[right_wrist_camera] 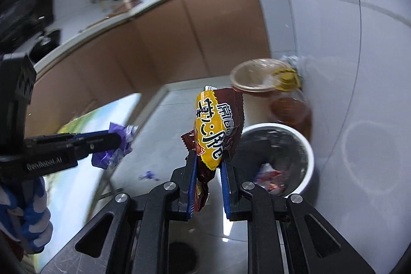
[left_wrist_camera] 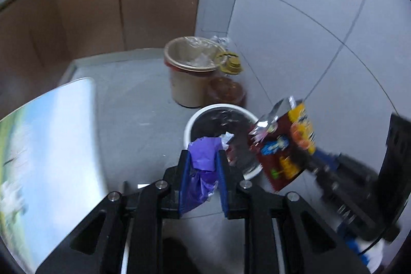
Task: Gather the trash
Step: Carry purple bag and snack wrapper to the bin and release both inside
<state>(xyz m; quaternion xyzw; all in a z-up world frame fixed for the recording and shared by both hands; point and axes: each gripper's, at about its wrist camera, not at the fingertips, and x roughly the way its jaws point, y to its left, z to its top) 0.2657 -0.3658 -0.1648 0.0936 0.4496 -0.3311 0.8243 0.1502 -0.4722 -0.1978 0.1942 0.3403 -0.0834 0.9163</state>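
Note:
My left gripper [left_wrist_camera: 204, 156] is shut on a crumpled purple wrapper [left_wrist_camera: 204, 153] and holds it in the air just short of the near rim of a white trash bin [left_wrist_camera: 191, 122] with a black liner. The bin holds some trash. My right gripper [right_wrist_camera: 209, 158] is shut on a brown and yellow snack bag [right_wrist_camera: 213, 125], held upright to the left of the same bin [right_wrist_camera: 309, 148]. In the left wrist view the snack bag [left_wrist_camera: 285, 143] hangs at the bin's right side. In the right wrist view the left gripper [right_wrist_camera: 113, 143] with the purple wrapper [right_wrist_camera: 115, 148] is at the left.
A beige bucket [left_wrist_camera: 190, 84] with a clear liner stands behind the bin, with an oil jug [left_wrist_camera: 231, 63] and a reddish jar [left_wrist_camera: 227, 91] beside it. A table with a printed cloth [left_wrist_camera: 51, 145] is at the left. Brown cabinets [left_wrist_camera: 102, 4] line the back wall.

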